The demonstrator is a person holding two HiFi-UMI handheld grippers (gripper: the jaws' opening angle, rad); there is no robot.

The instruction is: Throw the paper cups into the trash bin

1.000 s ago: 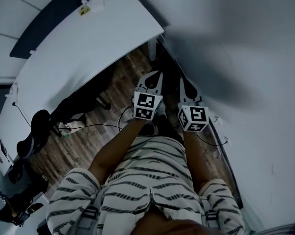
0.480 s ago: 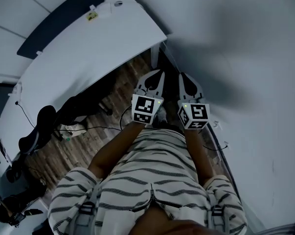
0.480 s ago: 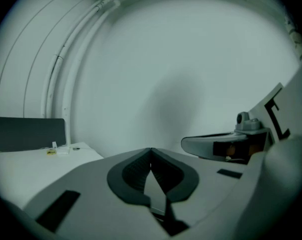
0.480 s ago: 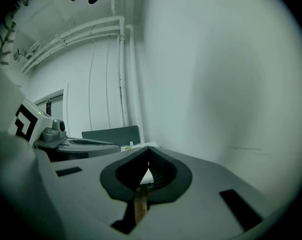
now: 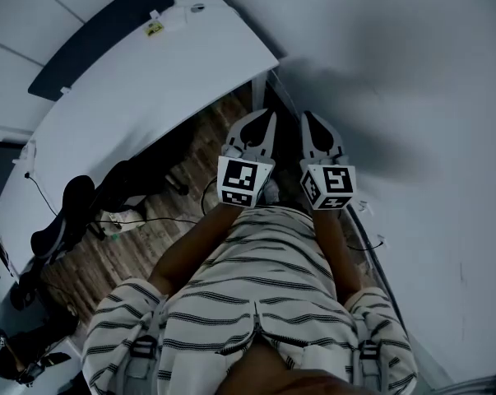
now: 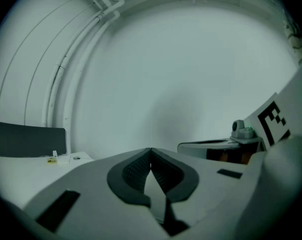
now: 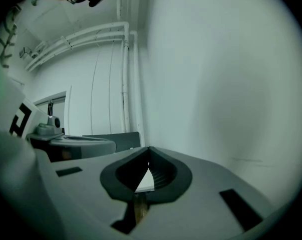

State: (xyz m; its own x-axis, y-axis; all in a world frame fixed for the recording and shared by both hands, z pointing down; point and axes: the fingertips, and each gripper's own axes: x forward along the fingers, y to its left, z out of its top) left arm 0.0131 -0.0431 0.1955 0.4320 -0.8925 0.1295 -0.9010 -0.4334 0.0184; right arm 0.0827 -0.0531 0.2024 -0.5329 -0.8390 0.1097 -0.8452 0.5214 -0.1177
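Observation:
No paper cup and no trash bin appear in any view. In the head view my left gripper [image 5: 266, 116] and right gripper [image 5: 307, 118] are held side by side just ahead of the person's striped shirt, both pointing toward the corner where the white table [image 5: 132, 89] meets the wall. The left gripper [image 6: 150, 151] is shut with its jaw tips meeting and nothing between them. My right gripper [image 7: 149, 150] is likewise shut and empty. Each gripper view shows mostly bare white wall.
A wooden floor [image 5: 141, 237] lies below the table, with cables and a power strip [image 5: 120, 215] on it. Dark chair parts [image 5: 62, 212] stand at the left. A dark panel [image 5: 99, 35] runs along the table's far side. The wall [image 5: 412, 97] is close on the right.
Both grippers have risen slightly and tilted further up toward the wall. The view has shifted a little; jaws stay shut.

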